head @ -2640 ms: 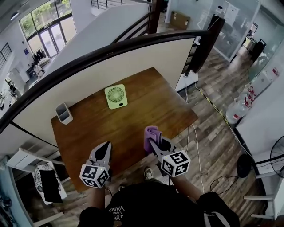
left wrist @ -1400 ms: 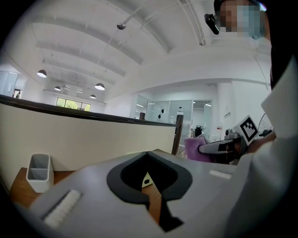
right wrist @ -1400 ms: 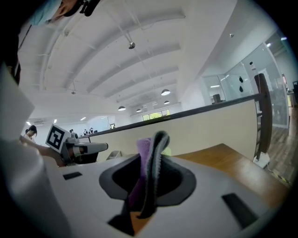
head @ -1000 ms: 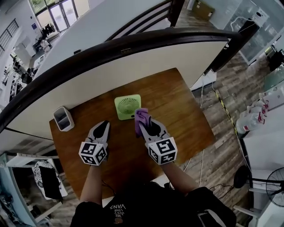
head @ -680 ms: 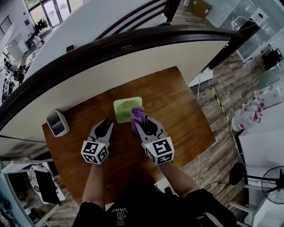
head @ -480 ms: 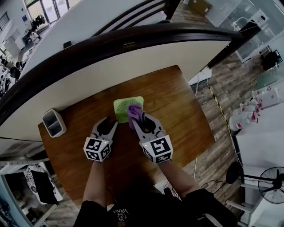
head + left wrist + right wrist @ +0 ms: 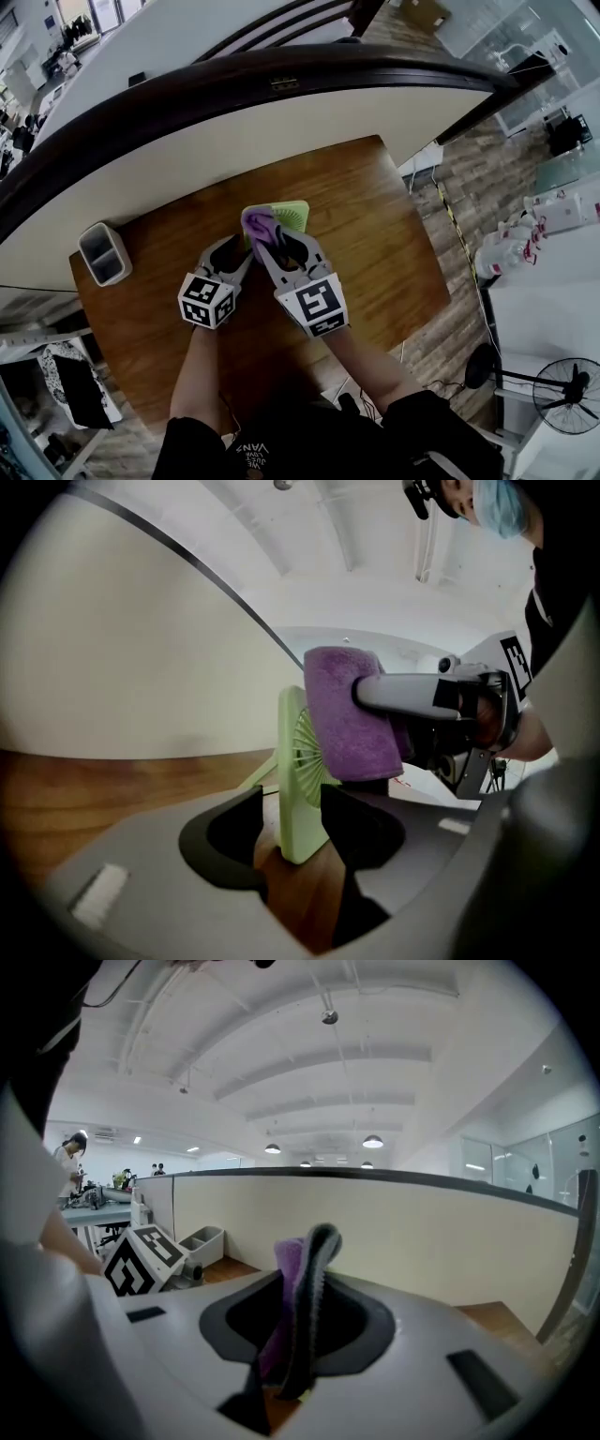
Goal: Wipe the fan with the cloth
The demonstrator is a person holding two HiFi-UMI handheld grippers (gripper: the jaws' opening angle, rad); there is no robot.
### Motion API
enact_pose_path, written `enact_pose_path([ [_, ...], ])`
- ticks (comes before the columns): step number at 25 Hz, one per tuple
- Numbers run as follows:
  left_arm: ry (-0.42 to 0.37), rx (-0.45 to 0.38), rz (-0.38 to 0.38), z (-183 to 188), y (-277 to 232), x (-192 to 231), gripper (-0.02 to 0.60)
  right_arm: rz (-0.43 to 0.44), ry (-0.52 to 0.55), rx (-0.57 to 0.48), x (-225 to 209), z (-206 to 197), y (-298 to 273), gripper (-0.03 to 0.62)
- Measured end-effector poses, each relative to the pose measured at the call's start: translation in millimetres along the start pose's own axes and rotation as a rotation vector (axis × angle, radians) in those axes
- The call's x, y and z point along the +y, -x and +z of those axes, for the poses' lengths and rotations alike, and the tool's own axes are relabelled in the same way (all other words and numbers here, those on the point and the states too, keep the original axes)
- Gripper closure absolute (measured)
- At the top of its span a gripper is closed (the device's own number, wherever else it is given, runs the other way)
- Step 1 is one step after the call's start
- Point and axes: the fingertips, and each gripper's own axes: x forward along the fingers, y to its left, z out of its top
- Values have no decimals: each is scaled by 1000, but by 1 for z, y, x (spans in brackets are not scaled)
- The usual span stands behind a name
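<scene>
The fan (image 7: 286, 214) stands upright towards the back of the table (image 7: 375, 244), where it stood a couple of seconds ago. What has changed is everything around it. Both grippers were then down at the near edge, well apart from it, and have since come right up to it.

The left gripper (image 7: 292, 808) has just been opening its jaws. They now stand wide either side of the fan's lower edge, not yet pressing on it. The right gripper (image 7: 309, 1269) is clenched on the cloth (image 7: 347, 719) and has brought it up against the fan's front face. Whether the fabric actually touches the grille I can't quite tell from here. To my eye the wiping is about to begin, with the left gripper set to steady the fan.

The fan is pale green plastic, a thin square frame round a circular grille of fine radial ribs, propped on a slim leg behind. The cloth is purple, soft and nappy, folded into a thick pad. The table is brown wood with a visible grain, and a grey box (image 7: 103, 253) sits at its left end.
</scene>
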Motion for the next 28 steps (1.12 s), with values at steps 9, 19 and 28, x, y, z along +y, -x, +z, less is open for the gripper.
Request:
enact_pose_path([
  [9,-33,38,6,-2,-8,-1,469,-1,-1,25,-6,-12,-11,499],
  [19,-24,49,0,-3,-9,-2,476,-115,-67,62,-57,-35,25,499],
  [28,-20,47,3,-3,-9,0,477,-238,-141,77,-100,-50,46,499],
])
